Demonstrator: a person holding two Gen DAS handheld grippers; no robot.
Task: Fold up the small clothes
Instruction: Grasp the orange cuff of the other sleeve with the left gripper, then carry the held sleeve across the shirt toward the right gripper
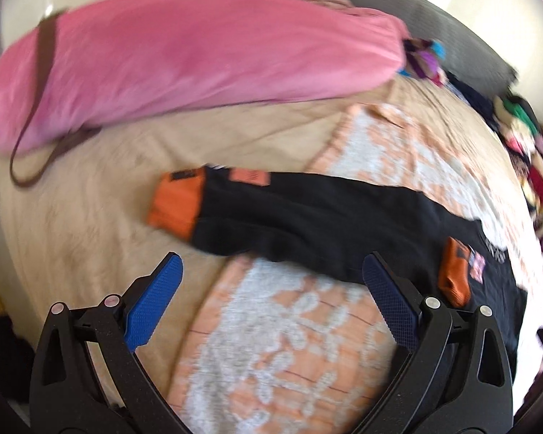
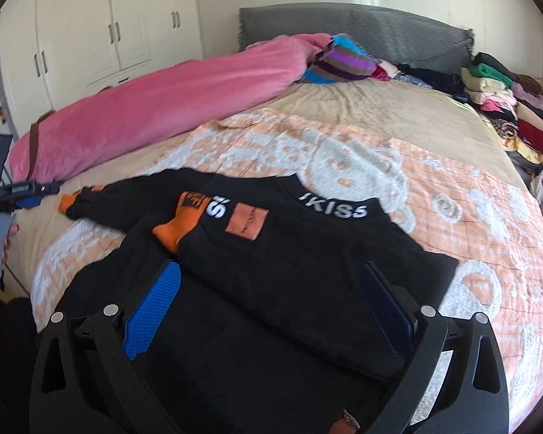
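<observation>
Right wrist view: right gripper (image 2: 271, 311) gapes empty over soft, limp black sweatshirt (image 2: 289, 253); left gripper (image 1: 271, 300) likewise wide, seemingly empty; pinch the orange cuff (image 2: 66, 204).

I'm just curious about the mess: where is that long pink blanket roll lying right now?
The pink blanket roll lies along the left edge of the bed in the right wrist view, beyond the black sweatshirt, its far end beside a striped cushion near the grey headboard.

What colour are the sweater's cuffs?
Orange, on a black sweater; cuffs show best in the right wrist view.
</observation>
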